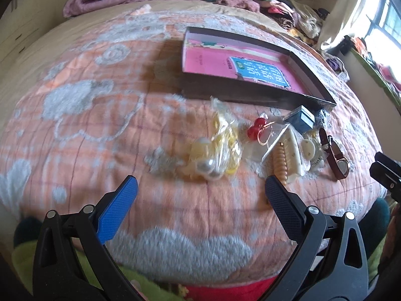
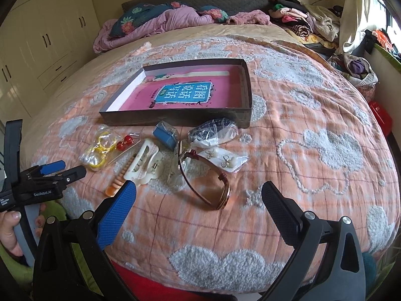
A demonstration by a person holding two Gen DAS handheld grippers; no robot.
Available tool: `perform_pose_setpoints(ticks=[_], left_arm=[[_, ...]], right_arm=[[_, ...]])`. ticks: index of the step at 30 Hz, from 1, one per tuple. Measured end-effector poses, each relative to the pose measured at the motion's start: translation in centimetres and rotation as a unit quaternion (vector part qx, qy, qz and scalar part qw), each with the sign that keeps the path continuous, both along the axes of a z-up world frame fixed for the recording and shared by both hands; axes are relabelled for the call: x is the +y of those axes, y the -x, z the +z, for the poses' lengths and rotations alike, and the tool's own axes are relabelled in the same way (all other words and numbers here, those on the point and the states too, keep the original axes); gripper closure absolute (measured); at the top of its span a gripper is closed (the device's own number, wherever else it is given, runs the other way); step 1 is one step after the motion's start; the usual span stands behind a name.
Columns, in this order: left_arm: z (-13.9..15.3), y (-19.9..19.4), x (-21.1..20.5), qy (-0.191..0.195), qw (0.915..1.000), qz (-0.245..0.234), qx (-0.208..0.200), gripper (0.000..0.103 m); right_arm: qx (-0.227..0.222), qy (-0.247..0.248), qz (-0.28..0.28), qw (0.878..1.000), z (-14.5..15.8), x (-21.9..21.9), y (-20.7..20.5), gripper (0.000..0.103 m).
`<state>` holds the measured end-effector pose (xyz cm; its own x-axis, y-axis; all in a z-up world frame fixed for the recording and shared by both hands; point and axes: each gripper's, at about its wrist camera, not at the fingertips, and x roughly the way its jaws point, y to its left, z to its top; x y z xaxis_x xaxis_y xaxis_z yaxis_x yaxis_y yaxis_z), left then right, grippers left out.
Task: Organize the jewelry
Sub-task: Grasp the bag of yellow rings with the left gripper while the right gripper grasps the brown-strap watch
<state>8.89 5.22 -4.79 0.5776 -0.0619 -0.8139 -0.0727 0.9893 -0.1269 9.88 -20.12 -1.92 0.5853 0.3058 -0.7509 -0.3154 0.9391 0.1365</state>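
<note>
While both grippers are hovering just off the near edge of the bed, nothing is being held: the left gripper [image 1: 200, 193] is standing with its jaws spread wide and empty, and the right gripper [image 2: 199, 195] is likewise gaping with nothing between its blue pads.

The jewelry is lying in a loose cluster on the orange patterned quilt [image 2: 313, 105], just in front of the shallow dark box [image 2: 246, 85], which is sitting further up the bed with a pink book [image 2: 180, 95] lying flat inside it. From the right wrist view, the brown-strapped wristwatch [image 2: 210, 183] is lying nearest the right gripper, with a bag of pearl earrings [image 2: 220, 160] just beyond it. Further left are a white hair claw [image 2: 145, 163], a small blue box [image 2: 165, 136], red cherry earrings [image 2: 124, 142] and a bag of yellow rings [image 2: 99, 150]. From the left wrist view, that yellow bag [image 1: 220, 148] is lying straight ahead of the left gripper.

The sorting seems not yet begun. The watch looks the natural first pick for the right gripper; closing across the strap rather than the slick case should be giving a surer hold. The plastic bags are likely to be slipping and crumpling, so pinching a gathered fold is advisable. The soft quilt is yielding, so descending gently matters.
</note>
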Motion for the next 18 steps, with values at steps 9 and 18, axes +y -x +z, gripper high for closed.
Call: perform_pose_setpoints(ticks=[9,18], left_arm=[[0.3,-3.3,-0.9,-0.005,0.9988,-0.048,-0.009,0.039],[-0.8,-5.5,-0.9,0.021,0.9965,-0.079,0.017,0.063]], right_arm=[[0.013,0.005,-0.009,1.0,-1.3,-0.5,-1.4,0.004],[0.029,0.015,-0.014,0.999,-3.2,-1.1,-2.8,0.004]])
